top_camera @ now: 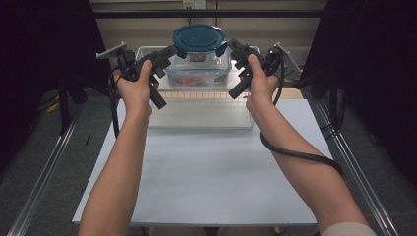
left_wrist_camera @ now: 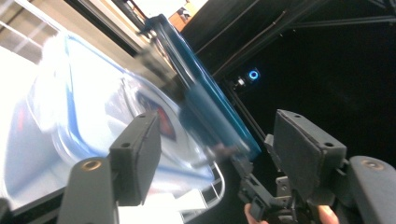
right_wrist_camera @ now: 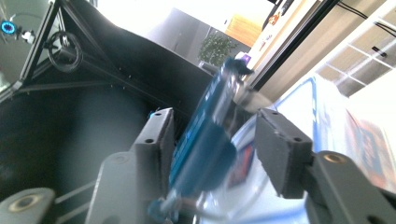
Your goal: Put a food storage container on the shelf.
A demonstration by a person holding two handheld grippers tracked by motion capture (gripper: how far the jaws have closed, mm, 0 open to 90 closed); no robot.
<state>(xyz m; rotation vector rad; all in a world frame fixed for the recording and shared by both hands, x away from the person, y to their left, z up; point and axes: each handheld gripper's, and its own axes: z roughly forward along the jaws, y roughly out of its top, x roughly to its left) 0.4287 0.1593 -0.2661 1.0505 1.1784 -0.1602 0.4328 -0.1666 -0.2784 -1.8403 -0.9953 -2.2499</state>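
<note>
A: The left claw (top_camera: 169, 51) and right claw (top_camera: 235, 50) flank the clear container (top_camera: 199, 66), one at each side of its dark blue lid (top_camera: 199, 39). Are they gripping?

B: No, both are released. In the gripper views the pads stand apart with the lid's edge between them, not pressed.

A: And the container?

B: It sits in a wire rack (top_camera: 196, 93) at the far end of the white table (top_camera: 206, 172).
</note>
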